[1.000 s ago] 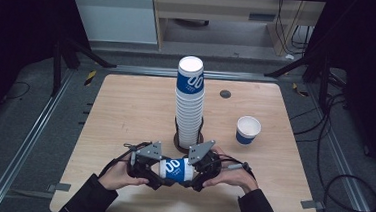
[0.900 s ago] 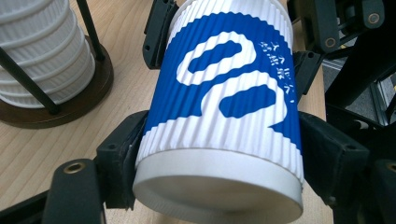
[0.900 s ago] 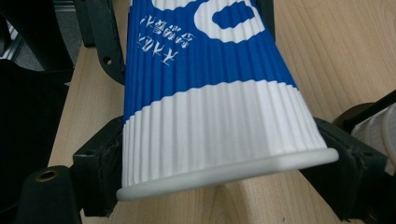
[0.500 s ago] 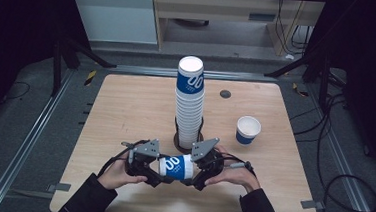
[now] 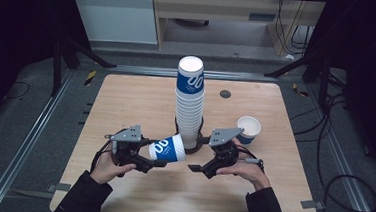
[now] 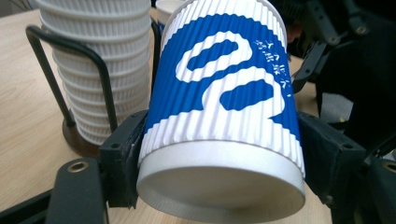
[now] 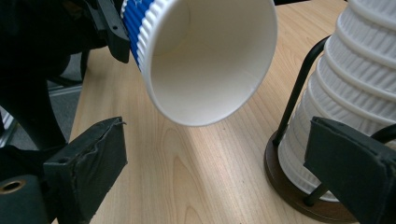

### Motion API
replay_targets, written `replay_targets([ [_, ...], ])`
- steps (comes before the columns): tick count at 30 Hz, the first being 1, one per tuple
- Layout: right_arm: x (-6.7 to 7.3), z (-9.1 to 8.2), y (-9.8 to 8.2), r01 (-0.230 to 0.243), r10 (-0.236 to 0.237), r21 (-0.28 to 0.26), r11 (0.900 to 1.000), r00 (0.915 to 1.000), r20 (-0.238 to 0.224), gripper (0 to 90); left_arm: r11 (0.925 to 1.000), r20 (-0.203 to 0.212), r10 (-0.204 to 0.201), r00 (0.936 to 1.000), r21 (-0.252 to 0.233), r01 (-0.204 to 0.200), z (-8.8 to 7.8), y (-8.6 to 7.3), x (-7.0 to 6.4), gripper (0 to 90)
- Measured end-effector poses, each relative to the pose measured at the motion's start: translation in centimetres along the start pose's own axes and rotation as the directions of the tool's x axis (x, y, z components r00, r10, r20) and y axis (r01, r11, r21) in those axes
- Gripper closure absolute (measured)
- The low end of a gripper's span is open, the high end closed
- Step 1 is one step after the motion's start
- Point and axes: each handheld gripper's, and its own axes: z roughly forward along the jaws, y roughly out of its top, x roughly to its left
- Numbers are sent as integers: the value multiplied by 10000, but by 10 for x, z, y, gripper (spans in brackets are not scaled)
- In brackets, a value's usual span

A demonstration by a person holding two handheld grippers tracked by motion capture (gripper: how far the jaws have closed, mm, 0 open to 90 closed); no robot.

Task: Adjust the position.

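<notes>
Blue-and-white ribbed paper cup (image 5: 167, 148), white smooth band at the base, white inside, blue swirl logo with small white print. It lies on its side in the air just above the worktop (image 5: 126, 101), near the front edge, left of centre, mouth pointing right toward the stack.

Left hand-held gripper (image 5: 153, 159) is clamped on the cup: in the left gripper view both pads (image 6: 122, 154) press the ribbed wall near the base, base toward the camera.

Right hand-held gripper (image 5: 197, 169) is apart from the cup, jaws spread and just been opening, nothing between them. In the right gripper view the cup (image 7: 205, 56) mouth hangs above and beyond the pads (image 7: 100, 158), no contact.

Count:
- 1 cup held.
- 1 stack (image 5: 189, 103) of nested cups of the same kind, upright in a black wire holder (image 5: 199, 139) on a dark round base, about mid-worktop; individual cups too many to count reliably.
- 1 single cup (image 5: 248, 129) upright, toward the right edge, well apart from the stack.
- 1 small dark disc (image 5: 225, 94) toward the back edge.
- 2 hand-held grippers, one per hand.
</notes>
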Motion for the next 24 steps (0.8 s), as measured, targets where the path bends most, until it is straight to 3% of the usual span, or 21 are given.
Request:
replay_targets([
  [5,1,1,1,-147,137,-310,9994,9994,-329,57,9998,301,34,9995,-194,-28,2,1,-4,249],
  [10,3,5,2,-302,248,-621,9976,9961,-845,59,9999,637,141,9979,-29,-139,9,1,-9,250],
  [24,8,11,3,-419,284,-722,9965,9835,-1785,73,9993,1311,340,9908,119,-358,21,0,-19,249],
])
